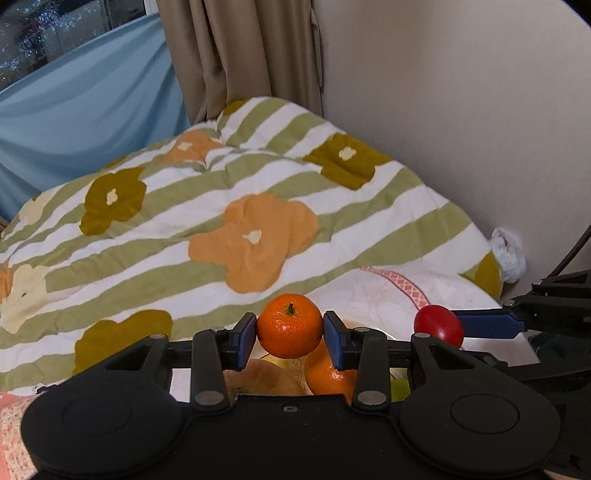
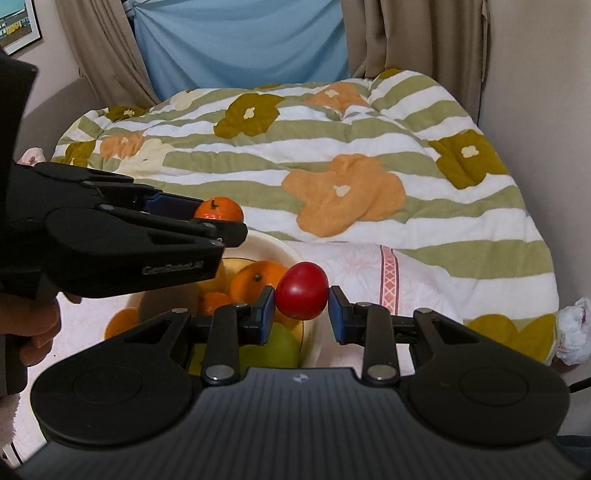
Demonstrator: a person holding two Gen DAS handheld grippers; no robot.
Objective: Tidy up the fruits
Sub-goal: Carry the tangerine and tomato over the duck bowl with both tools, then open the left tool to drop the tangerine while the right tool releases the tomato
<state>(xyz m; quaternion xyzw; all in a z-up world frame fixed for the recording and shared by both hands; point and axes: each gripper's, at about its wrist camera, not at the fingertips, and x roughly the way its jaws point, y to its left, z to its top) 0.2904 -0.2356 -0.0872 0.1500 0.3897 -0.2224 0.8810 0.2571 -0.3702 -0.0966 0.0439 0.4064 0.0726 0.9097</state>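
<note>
Left wrist view: the cream bowl (image 1: 373, 329) barely peeks out behind the black left claw (image 1: 290, 334), its fruit mostly covered, including a second round orange fruit (image 1: 327, 376) and a sliver of green fruit (image 1: 399, 387). Right wrist view: the left claw hides half the bowl, and the small orange mandarin (image 2: 218, 209) shows only its top. Framed picture (image 2: 16, 22) cut off at the left edge.
</note>
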